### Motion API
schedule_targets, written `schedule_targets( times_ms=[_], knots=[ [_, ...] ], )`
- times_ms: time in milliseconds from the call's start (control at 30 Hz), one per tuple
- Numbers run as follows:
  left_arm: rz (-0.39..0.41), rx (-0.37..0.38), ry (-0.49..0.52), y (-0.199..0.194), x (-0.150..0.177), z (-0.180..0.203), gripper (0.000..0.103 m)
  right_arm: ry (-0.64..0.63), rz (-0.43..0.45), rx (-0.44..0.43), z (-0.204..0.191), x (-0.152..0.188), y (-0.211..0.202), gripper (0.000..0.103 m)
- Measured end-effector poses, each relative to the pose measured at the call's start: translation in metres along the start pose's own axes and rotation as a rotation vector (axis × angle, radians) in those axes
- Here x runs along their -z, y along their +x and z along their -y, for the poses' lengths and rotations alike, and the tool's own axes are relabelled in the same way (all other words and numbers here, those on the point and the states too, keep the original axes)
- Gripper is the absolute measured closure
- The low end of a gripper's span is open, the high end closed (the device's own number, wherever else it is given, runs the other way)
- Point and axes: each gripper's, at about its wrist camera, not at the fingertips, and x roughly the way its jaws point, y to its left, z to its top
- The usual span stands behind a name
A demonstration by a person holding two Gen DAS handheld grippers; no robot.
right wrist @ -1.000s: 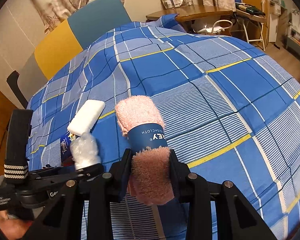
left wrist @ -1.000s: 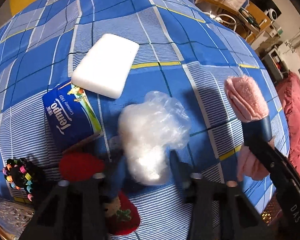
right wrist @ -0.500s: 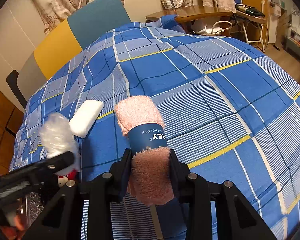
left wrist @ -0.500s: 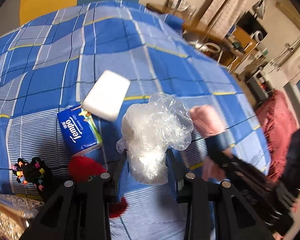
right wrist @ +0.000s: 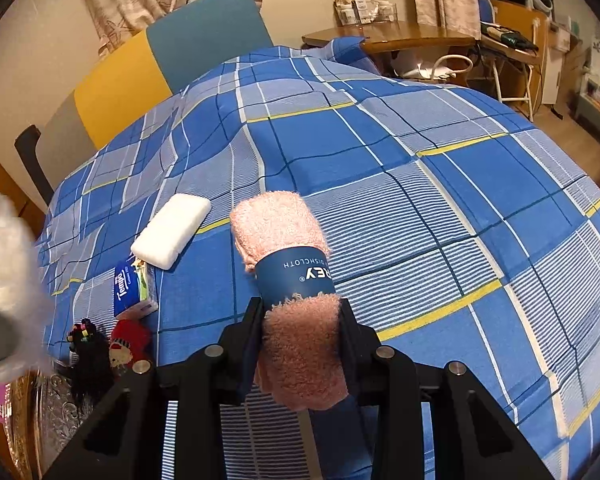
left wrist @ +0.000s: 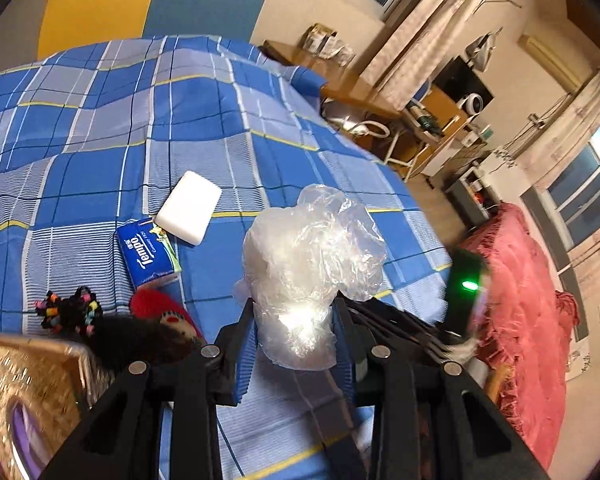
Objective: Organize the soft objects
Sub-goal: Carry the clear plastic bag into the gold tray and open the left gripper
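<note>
My left gripper [left wrist: 294, 330] is clamped on a clear plastic bag [left wrist: 308, 264] of white stuffing, holding it up above the bed [left wrist: 100, 120]; the crumpled top of the bag billows out beyond the fingers. My right gripper [right wrist: 300, 344] pinches a rolled pink dishcloth [right wrist: 288, 256] with a dark blue paper band around its middle, the roll pointing away from me over the blue checked cover. On the bed to the left, a white sponge [right wrist: 171, 230] lies flat, its near end overlapping the far end of a blue Tempo tissue pack [right wrist: 134, 290]. Nearer than the pack sits a red sock [right wrist: 128, 342] with a small face on it, and just left of that a black bundle of hair ties [right wrist: 82, 334] with coloured beads. At the near left corner a gold patterned tray [left wrist: 24, 396] shows, blurred. In the right wrist view, the bag in my left gripper appears as a white blur at the left edge. Beyond the bed stand a yellow and teal headboard [right wrist: 160, 56], a wooden desk [right wrist: 396, 34] and curtains. A red blanket [left wrist: 528, 304] hangs at the right in the left wrist view.
</note>
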Motion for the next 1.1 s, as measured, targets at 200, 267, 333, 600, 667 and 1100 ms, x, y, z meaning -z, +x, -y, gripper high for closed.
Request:
schedule_targets(
  times_ms=[200, 267, 333, 600, 667, 1100],
  knots=[
    [0.049, 0.047, 0.029, -0.047, 0.018, 0.006, 0.069, -0.020, -0.006, 0.022, -0.002, 0.003, 0.002, 0.068],
    [0.061, 0.061, 0.025, -0.061, 0.023, 0.003, 0.069, -0.027, -0.002, 0.025, -0.002, 0.004, 0.002, 0.068],
    [0.084, 0.059, 0.033, -0.077, 0.028, -0.001, 0.069, -0.038, 0.003, 0.031, -0.004, 0.004, 0.001, 0.068],
    [0.164, 0.046, 0.012, -0.137, 0.043, -0.035, 0.069, -0.078, 0.033, 0.031, -0.011, 0.005, -0.003, 0.068],
    [0.195, 0.023, 0.008, -0.153, 0.047, -0.047, 0.069, -0.080, 0.045, 0.026, -0.012, 0.005, -0.005, 0.068],
    [0.277, -0.190, -0.273, -0.245, 0.116, -0.217, 0.069, -0.097, 0.104, 0.042, -0.018, 0.009, -0.013, 0.068]
  ],
)
